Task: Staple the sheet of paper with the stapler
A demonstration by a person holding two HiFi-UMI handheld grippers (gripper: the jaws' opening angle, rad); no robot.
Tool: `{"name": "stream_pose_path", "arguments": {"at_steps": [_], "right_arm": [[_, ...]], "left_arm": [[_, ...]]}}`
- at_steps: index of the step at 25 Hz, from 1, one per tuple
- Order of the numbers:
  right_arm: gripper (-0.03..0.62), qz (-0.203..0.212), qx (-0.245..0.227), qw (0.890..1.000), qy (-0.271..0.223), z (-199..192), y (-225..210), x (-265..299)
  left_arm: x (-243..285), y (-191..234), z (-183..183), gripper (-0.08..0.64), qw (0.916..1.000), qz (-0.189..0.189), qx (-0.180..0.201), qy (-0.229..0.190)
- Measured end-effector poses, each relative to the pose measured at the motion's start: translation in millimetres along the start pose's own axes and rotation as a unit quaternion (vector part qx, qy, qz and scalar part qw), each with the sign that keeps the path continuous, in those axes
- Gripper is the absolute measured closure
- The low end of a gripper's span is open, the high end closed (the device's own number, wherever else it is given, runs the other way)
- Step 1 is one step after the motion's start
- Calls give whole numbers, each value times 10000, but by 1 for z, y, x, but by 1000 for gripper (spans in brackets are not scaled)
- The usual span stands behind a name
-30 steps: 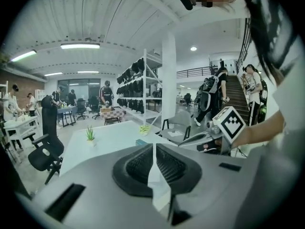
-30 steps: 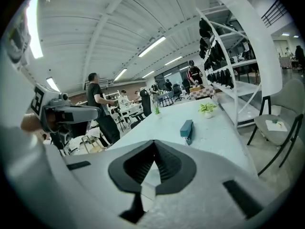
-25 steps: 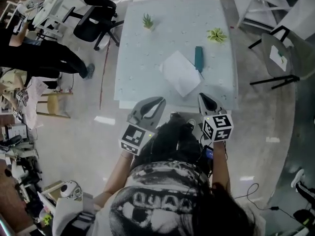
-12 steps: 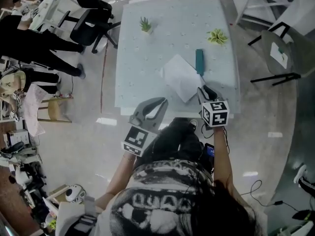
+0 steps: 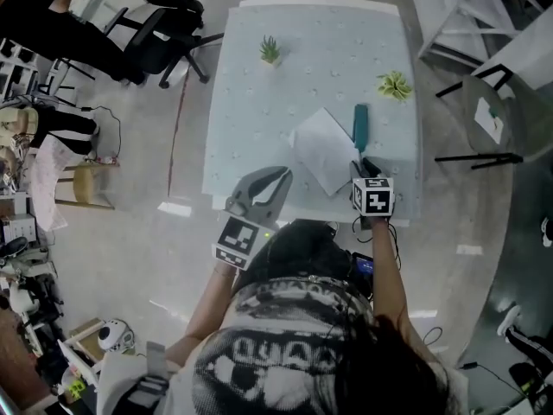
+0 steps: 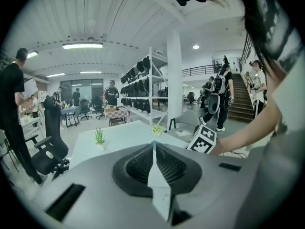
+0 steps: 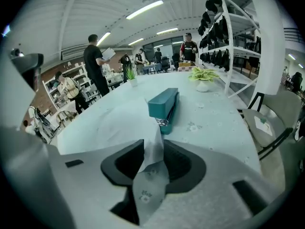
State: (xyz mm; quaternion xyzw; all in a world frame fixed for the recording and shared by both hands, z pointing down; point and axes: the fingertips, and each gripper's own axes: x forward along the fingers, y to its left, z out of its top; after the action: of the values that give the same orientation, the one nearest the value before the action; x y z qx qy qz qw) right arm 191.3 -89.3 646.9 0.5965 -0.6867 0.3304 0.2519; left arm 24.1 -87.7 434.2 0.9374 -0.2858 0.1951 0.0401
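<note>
A white sheet of paper [image 5: 321,148] lies skewed on the pale table [image 5: 259,119]. A teal stapler [image 5: 359,126] lies along the sheet's right edge, its mouth end toward me [image 7: 164,106]. My right gripper [image 5: 361,166] hangs low over the table's near edge, just short of the stapler's near end. Its jaws have just been opening and stand open [image 7: 153,140]. They pinch nothing; the sheet [image 7: 119,120] shows through the gap ahead of the tips. My left gripper [image 5: 281,175] hovers at the table's near edge, left of the sheet, tips together [image 6: 153,144] and holding nothing.
Two small potted plants [image 5: 270,50] [image 5: 395,85] stand near the table's far end. A black office chair [image 5: 164,41] and people are off to the left. Another chair [image 5: 492,111] and white shelving stand on the right.
My right gripper has moved forward and down, from in front of my body to the stapler's near end. The left gripper has edged forward to the table's edge.
</note>
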Motion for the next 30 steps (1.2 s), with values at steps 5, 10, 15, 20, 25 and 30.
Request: {"name": "stream_pose_path", "arguments": {"at_steps": [5,10,15,20,25,30], "right_arm": [[565,-57,178,9998,24,0,-5,1],[581,124,508,9986,93,-1,-8,-5],[582,145,719,9971,224,-5,-24,-15],[583,-27,777,9964,334,-8,-50,-26],[583,-90,642,9966,512,-13,-68,-35],[583,-93,18,9960,889,-24,-81,-43]], "left_arm": [[1,15,-9,543,9999,64,-85,26],[6,26,-18,543,9998,43,-165,91],[17,30,-16,543,9998,-53,-178,44],[29,35,-13,543,9997,-140,-186,-23],[37,37,-10,543,9996,-232,-167,-46],[41,38,-8,543,9994,-312,-146,-68]]}}
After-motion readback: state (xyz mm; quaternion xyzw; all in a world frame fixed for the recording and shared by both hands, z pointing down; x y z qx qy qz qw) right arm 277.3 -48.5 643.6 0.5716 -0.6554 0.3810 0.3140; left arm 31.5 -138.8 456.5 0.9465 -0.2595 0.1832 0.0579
